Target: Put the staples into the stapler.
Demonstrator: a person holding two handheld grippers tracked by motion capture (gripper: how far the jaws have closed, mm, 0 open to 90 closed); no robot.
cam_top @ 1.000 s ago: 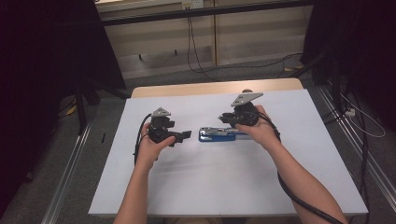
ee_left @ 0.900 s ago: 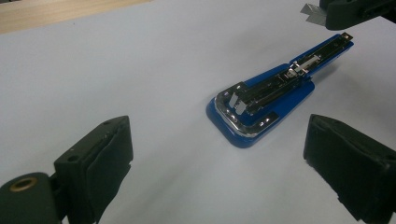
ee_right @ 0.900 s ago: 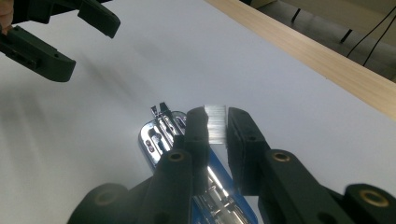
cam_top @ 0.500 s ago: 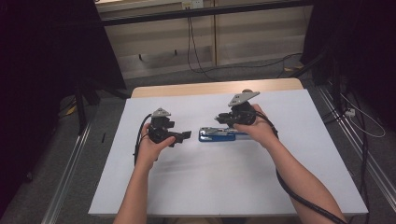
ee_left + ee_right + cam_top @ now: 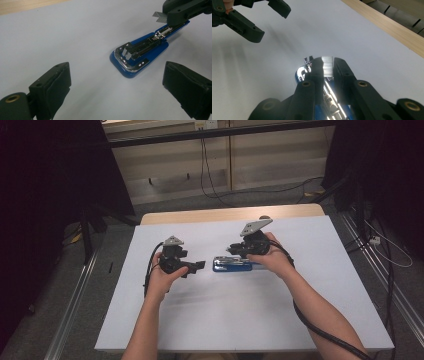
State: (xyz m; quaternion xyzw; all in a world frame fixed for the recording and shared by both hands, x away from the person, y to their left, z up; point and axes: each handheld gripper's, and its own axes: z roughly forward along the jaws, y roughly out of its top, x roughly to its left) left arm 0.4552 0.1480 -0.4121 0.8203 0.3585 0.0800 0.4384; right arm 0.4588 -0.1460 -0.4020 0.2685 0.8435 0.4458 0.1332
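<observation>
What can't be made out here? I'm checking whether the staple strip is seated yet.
- Staple strip lower end, right gripper view: hidden between the right gripper's jaws.
- Stapler rear, left gripper view: covered by the right gripper.
- Stapler channel, high view: too small.
- Left gripper: open, empty.

The stapler [image 5: 140, 53] has a glossy blue plastic base and a bright chromed metal track. The staple strip [image 5: 327, 65] is shiny, finely ribbed metal, clamped in the right gripper [image 5: 327, 72], whose jaws are matt black plastic, like the left gripper [image 5: 120, 87], its pads looking rubbery. At 12 o'clock, the table [image 5: 225, 214] edge is pale wood; its sheet [image 5: 240, 315] is smooth, matt white.
</observation>
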